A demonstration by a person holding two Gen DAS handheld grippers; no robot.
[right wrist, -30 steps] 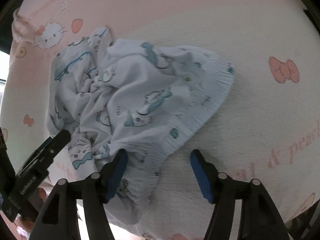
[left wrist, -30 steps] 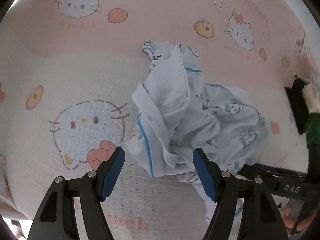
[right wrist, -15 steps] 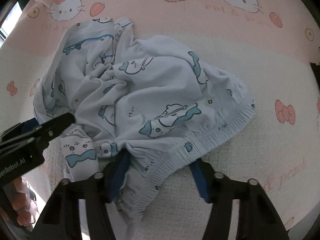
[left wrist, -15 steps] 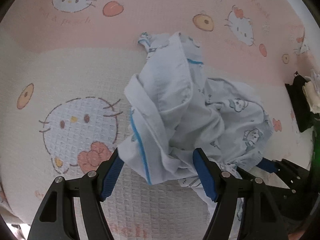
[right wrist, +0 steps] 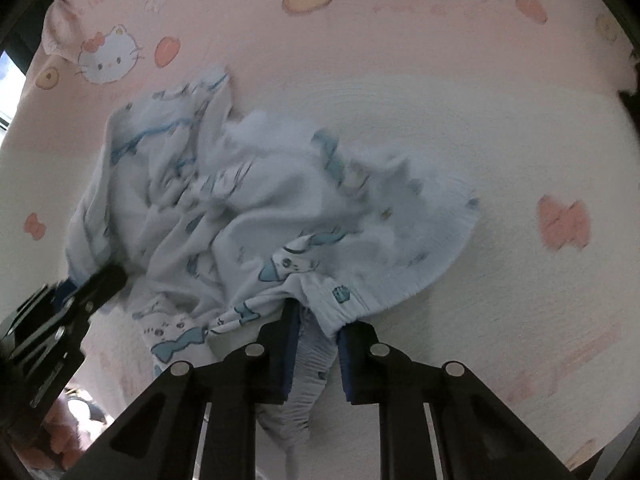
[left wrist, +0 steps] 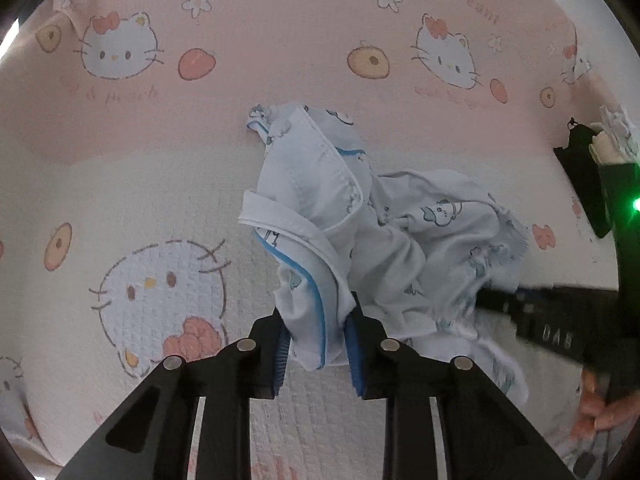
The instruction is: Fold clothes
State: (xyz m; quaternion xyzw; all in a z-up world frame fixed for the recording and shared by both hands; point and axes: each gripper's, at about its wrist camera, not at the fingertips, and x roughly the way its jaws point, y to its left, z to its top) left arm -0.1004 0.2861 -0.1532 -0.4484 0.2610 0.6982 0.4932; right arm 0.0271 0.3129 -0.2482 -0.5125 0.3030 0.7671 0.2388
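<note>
A crumpled garment [left wrist: 360, 240] lies bunched in a heap on a pink-and-cream blanket [left wrist: 120, 184] printed with cartoon cats, peaches and bows. The garment is pale blue-white cotton with small blue cartoon figures and bow prints, a bright blue piped edge along one fold, and a gathered elastic band [right wrist: 432, 276] along the side away from that piping. It sits just beside the large cat face [left wrist: 160, 292] printed on the cream part of the blanket.

The left gripper [left wrist: 316, 344] is closing its fingers on the fold with the blue piping, cloth pressed between the blue pads. The right gripper [right wrist: 318, 354] is closing its fingers on the elastic band, which bunches between them and hangs below.
</note>
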